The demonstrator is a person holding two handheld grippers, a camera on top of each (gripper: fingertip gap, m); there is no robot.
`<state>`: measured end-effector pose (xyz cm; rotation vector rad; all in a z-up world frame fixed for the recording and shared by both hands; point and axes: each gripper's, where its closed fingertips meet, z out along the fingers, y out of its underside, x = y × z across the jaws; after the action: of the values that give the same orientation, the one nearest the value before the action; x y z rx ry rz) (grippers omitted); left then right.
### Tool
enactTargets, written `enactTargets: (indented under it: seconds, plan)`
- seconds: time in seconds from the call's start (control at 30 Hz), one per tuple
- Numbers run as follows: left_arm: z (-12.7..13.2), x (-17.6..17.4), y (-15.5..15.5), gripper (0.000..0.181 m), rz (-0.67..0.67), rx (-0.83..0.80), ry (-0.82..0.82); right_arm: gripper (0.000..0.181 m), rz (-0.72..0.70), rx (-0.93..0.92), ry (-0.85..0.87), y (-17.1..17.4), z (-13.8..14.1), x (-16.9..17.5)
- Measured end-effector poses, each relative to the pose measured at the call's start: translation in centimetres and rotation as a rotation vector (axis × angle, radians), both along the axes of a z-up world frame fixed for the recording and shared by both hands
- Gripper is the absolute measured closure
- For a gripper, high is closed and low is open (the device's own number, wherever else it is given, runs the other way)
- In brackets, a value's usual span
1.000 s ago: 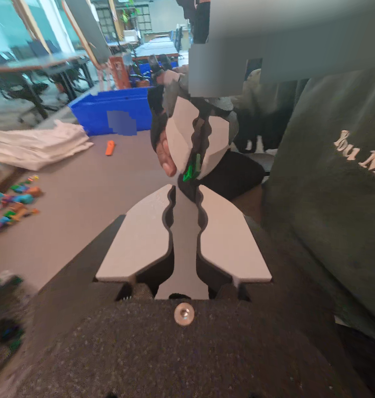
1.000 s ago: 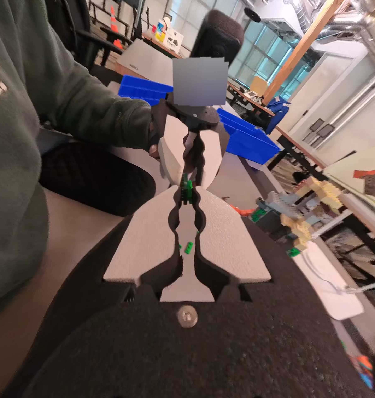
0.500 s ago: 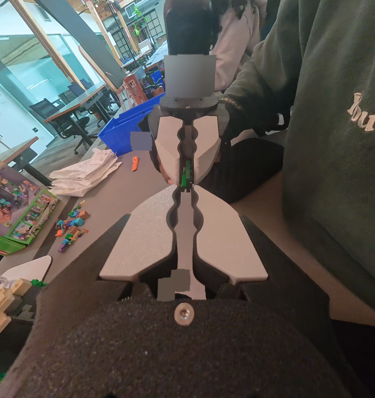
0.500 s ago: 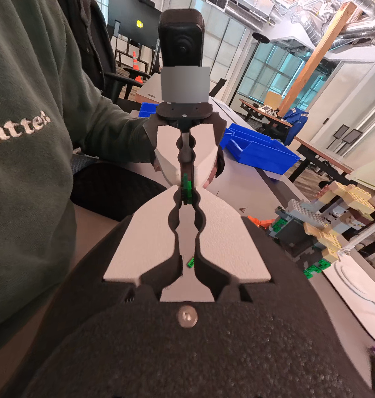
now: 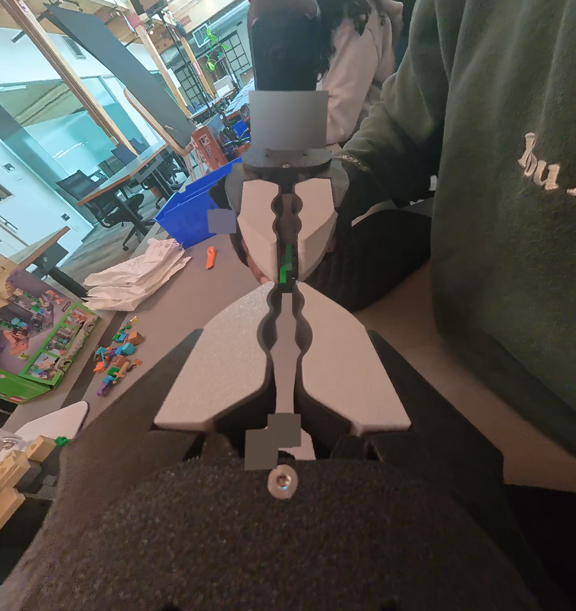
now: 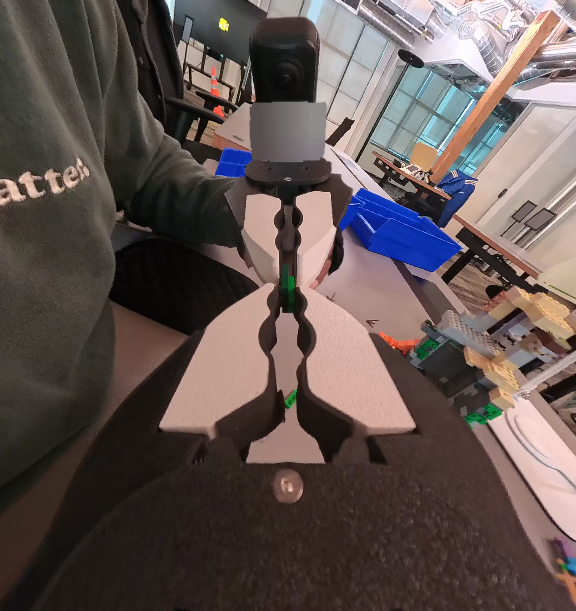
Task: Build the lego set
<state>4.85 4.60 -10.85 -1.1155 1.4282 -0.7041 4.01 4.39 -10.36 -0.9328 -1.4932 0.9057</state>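
Tongs meet tip to tip in mid-air above the grey tabletop [image 5: 187,297]. Left tongs [image 5: 286,291] are narrowed almost to touching, and right tongs [image 6: 288,305] likewise. Both pinch a small bright-green lego piece with a dark part [image 6: 288,294] between them — whether one piece or two being pressed together, cannot tell.

Progress, as a guess: partway. A tan, grey and dark brick structure [image 6: 498,344] stands at 3 o'clock in the right wrist view, looking substantially built. Still unplaced: a scatter of small multicoloured bricks [image 5: 116,353] at 9 o'clock in the left wrist view, beside the green-edged cardboard set box [image 5: 32,334], plus a loose green stud piece [image 6: 290,400] on the tabletop under the right tongs.

Held piece — long axis runs along the tong fingers, 12 to 6 o'clock in both views, thin edge toward each camera.
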Motion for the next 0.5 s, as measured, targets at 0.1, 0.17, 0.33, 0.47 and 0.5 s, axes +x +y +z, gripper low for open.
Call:
enactTargets:
  seconds: [0.1, 0.17, 0.33, 0.47, 0.5]
  plan:
    - [-0.4, 0.0, -0.1, 0.175, -0.010, 0.017, 0.007, 0.173, -0.006, 0.060, -0.032, -0.2, -0.3, 0.0]
    - [-0.7, 0.0, -0.2, 0.175, -0.022, 0.013, 0.018, 0.173, -0.008, 0.074, -0.045, -0.3, -0.7, 0.1]
    - [-1.7, 0.2, -0.3, 0.175, -0.042, -0.021, 0.028, 0.173, -0.018, 0.064, -0.072, -0.4, -1.7, 0.3]
    - [-2.6, 0.2, 0.7, 0.175, -0.003, -0.059, 0.034, 0.173, -0.055, 0.013, -0.089, 0.7, -2.6, 0.3]
    - [-2.9, 0.2, 0.9, 0.175, 0.001, -0.082, 0.039, 0.173, -0.061, 0.019, -0.097, 0.9, -2.9, 0.3]
